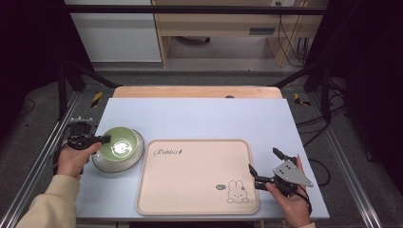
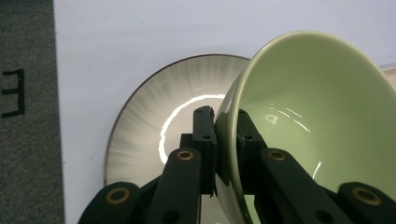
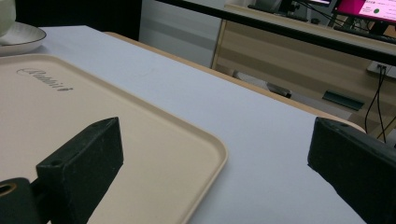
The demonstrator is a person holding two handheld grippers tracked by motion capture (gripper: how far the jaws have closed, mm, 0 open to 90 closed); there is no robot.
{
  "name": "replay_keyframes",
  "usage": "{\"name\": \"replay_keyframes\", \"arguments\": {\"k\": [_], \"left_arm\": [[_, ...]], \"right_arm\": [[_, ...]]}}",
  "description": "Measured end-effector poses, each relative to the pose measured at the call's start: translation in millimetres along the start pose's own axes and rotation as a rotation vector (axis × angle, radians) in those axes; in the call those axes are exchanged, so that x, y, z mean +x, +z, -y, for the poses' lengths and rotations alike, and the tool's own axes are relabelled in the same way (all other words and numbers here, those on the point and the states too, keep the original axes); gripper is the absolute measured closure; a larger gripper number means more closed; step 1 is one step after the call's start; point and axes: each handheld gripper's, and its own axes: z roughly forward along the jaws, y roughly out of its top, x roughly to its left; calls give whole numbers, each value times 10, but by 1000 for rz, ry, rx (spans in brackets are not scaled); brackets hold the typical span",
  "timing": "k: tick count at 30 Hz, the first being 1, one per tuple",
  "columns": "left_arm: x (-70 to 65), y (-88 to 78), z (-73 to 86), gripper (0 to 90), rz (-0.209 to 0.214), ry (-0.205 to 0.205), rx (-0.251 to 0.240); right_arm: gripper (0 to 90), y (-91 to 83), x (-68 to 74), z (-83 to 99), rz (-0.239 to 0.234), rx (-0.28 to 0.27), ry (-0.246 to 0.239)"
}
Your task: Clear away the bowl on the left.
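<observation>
left gripper pinching the green bowl by its rim
bowl tilted above the grey plate, at nine o'clock of the tray; right gripper at three o'clock, jaws wide, holding nothing

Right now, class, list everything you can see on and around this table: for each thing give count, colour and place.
Bowl: one, pale green, tilted over the plate, rim pinched by the left gripper.
Plate: one, grey-white with dark rim, on the table's left, under the bowl.
Tray: one, beige with rabbit drawing, centre front of the table.
Table: one, pale blue-grey top.
Wooden furniture: light brown, beyond the table.
Left gripper: black, fingers shut on the bowl's rim.
Right gripper: black with grey plate, fingers open, right of the tray.
</observation>
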Motion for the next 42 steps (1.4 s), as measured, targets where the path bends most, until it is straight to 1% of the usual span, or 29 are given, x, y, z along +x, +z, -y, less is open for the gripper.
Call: {"name": "replay_keyframes", "arguments": {"k": [1, 2, 4, 6, 7, 8, 9, 14, 18, 22, 24, 31, 36, 42], "left_arm": [[-54, -7, -25, 826, 7, 14, -6], [-83, -7, -38, 825, 11, 19, -10], [-155, -8, -67, 825, 11, 35, -18], [-261, 2, -107, 825, 24, 61, -16], [-261, 2, -107, 825, 24, 61, -16], [-346, 14, -131, 825, 38, 77, -21], [-399, 23, -146, 826, 49, 83, -24], [-591, 70, -190, 825, 88, 113, -26], [-704, 117, -200, 826, 120, 117, -23], [-822, 160, -212, 825, 150, 127, -18], [-875, 182, -217, 825, 162, 139, -12], [-1071, 302, -204, 825, 199, 156, 4], [-1223, 384, -187, 825, 222, 178, 23], [-1361, 506, -169, 825, 249, 183, 38]], "right_arm": [[35, -1, -1, 1, 1, 0, 2], [35, -4, -6, 0, 2, -1, 3], [35, -9, -9, -2, 3, -1, 5], [35, -14, -11, -5, 4, -4, 4], [35, -18, -11, -7, 5, -6, 2], [35, -21, -12, -8, 4, -8, 3], [35, -22, -15, -8, 4, -9, 2], [35, -26, -22, -8, 5, -9, 4], [35, -25, -21, -9, 5, -9, 3], [35, -29, -21, -10, 6, -11, 4], [35, -30, -22, -10, 6, -10, 4], [35, -31, -22, -11, 6, -10, 8], [35, -33, -21, -12, 6, -13, 8], [35, -33, -21, -13, 5, -13, 9]]}}
